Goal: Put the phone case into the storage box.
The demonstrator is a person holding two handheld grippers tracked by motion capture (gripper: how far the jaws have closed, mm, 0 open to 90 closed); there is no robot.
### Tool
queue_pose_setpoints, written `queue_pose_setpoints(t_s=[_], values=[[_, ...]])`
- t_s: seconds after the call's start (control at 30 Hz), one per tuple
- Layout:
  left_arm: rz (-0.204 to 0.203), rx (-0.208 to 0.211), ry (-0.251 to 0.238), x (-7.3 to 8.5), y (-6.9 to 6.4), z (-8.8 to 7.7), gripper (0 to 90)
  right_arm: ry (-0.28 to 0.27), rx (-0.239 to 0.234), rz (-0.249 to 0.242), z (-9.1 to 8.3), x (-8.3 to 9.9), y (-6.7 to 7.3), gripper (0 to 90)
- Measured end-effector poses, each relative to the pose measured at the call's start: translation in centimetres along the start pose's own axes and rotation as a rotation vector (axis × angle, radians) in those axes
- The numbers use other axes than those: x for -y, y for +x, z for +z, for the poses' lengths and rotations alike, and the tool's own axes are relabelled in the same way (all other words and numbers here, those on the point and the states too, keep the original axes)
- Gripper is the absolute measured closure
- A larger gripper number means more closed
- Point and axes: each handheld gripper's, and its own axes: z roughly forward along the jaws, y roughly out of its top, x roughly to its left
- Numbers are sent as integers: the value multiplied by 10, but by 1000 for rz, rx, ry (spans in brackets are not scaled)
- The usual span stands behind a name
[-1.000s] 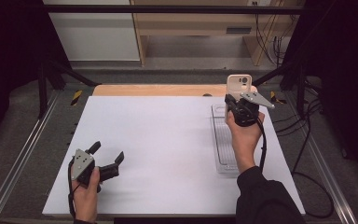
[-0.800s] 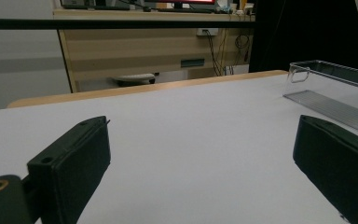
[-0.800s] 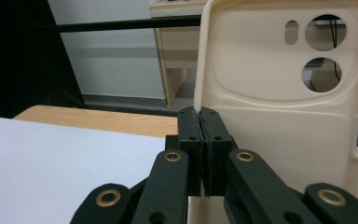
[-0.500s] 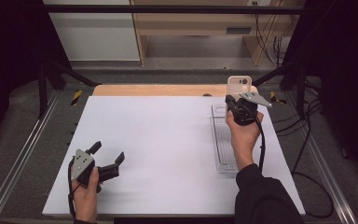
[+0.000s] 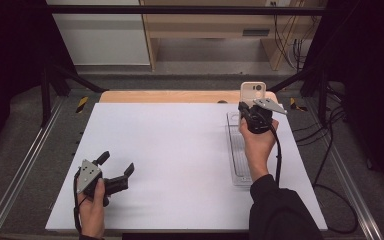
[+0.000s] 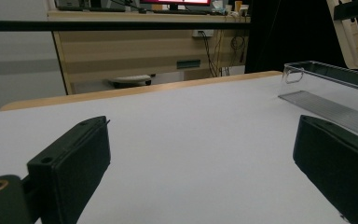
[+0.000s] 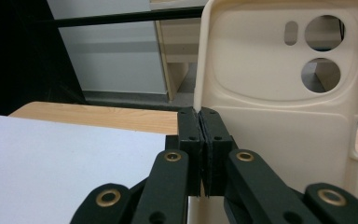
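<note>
- Here we see a broad white sheet (image 5: 180, 160) covering the bench, with a strip of pale wooden benchtop (image 5: 180, 96) showing along its far edge.
- Grey metal rails (image 5: 17, 175) run along both sides of the bench, and black frame struts (image 5: 60, 75) slant up from the far corners.
- Beyond the bench we make out a light wooden desk (image 5: 220, 25) with cables (image 5: 295, 50) hanging at its right, a white panel (image 5: 100, 35) to its left, and a grey floor between.
- At the far edge, two small yellow-and-black striped markers (image 5: 81, 104) sit outside the sheet, one on each side.
- On the right part of the sheet lies a long clear plastic tray (image 5: 240, 155), its length running away from us.
- Our right claw (image 7: 199, 116) is pressed together on the edge of a cream plastic phone case (image 5: 253, 93) with round camera cut-outs, and holds it upright in the air above the far end of the tray.
- In the right gripper view the case (image 7: 284, 93) stands tall just beyond the clamped jaws, its inner side towards the camera.
- Our left claw (image 5: 116, 169) rests low over the near left part of the sheet, jaws spread wide with nothing between them, well apart from the tray and the case.
- From the left gripper view we look across bare white sheet to the tray (image 6: 335, 88) at the right.
</note>
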Motion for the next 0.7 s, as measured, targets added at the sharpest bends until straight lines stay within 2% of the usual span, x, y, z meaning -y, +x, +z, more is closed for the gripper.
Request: queue_pose_setpoints(t_s=[0.7], values=[[1, 7, -2, 0, 0, 0, 36, 16, -1, -29, 12, 7, 1, 884]])
